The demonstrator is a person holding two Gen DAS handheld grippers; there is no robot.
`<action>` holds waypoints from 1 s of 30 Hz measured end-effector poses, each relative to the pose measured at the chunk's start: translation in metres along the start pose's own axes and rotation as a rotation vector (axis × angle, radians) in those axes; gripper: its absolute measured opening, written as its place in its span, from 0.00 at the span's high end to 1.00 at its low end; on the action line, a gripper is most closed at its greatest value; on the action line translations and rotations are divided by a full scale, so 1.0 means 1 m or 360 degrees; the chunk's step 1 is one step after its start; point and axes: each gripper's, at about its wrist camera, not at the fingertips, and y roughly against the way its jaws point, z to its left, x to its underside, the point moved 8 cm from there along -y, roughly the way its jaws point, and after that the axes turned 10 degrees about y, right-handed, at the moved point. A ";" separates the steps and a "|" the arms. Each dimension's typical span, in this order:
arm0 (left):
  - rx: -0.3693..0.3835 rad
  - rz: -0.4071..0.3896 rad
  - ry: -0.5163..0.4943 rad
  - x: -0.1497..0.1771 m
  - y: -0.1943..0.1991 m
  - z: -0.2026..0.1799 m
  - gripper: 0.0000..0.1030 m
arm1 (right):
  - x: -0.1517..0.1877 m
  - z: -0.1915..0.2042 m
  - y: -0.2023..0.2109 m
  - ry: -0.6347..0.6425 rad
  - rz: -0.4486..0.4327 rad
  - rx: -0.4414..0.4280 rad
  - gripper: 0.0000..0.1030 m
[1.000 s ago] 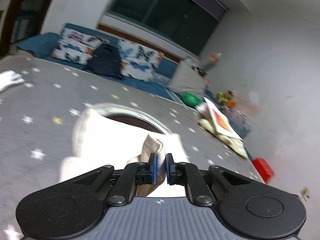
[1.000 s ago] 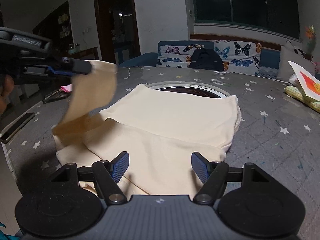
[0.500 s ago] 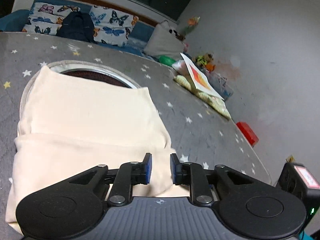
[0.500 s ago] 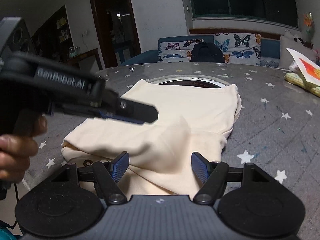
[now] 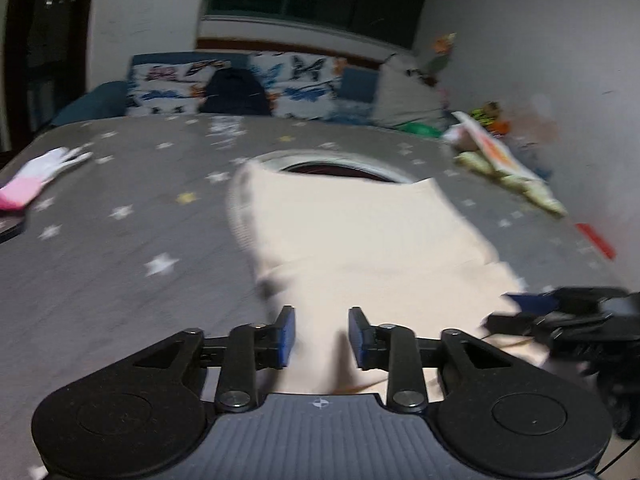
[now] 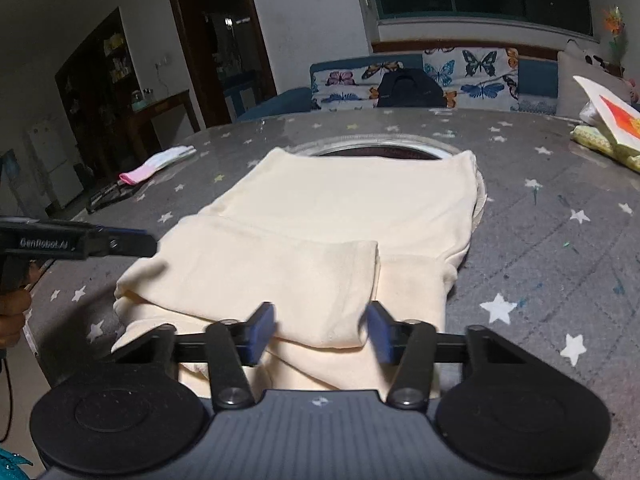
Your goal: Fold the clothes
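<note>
On the table: a grey star-print tabletop [image 6: 560, 240] carries everything; a round dark opening with a pale rim [image 6: 372, 150] sits toward 12 o'clock.
Garment: a cream top [image 6: 340, 216] lies across the middle of the table, its far edge overlapping the rim of the opening, its near edge at 6 o'clock under both grippers.
Fold so far: one flap [image 6: 280, 276] lies doubled across the near left part, ending in a straight edge just left of a smaller folded piece at 4 o'clock; I judge the sleeves are in and a lengthwise fold remains.
Right gripper: the right gripper [image 6: 321, 332] hovers over the near hem, fingers wide apart, holding nothing.
Left gripper: the left gripper [image 5: 321, 336] is also spread, cloth showing between its blue pads [image 5: 286, 334] but not pinched; this view is blurred, so whether they touch the cloth cannot be told.
Glove: a white and pink glove [image 6: 154, 166] lies at 10 o'clock, well apart from the garment.
Doing it well: take the near hem at its two corners, one gripper each, pinching both layers so the flap does not slide.
Carry: lift low and level, bringing the hem toward 12 o'clock to meet the far edge squarely.
Watch: the far edge hangs over the opening; pulling too far could drag cloth into it.
</note>
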 end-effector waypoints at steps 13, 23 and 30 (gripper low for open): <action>-0.0001 0.0091 -0.0013 0.014 0.001 0.010 0.89 | -0.011 -0.006 0.012 -0.0022 -0.0043 0.0048 0.96; -0.0032 0.0076 0.0045 0.005 0.010 0.030 0.93 | -0.026 0.004 0.048 -0.0071 -0.0145 -0.0026 0.97; 0.0083 0.0050 -0.0137 0.010 0.019 0.004 0.77 | -0.009 -0.009 0.026 -0.0082 -0.0022 0.0038 0.81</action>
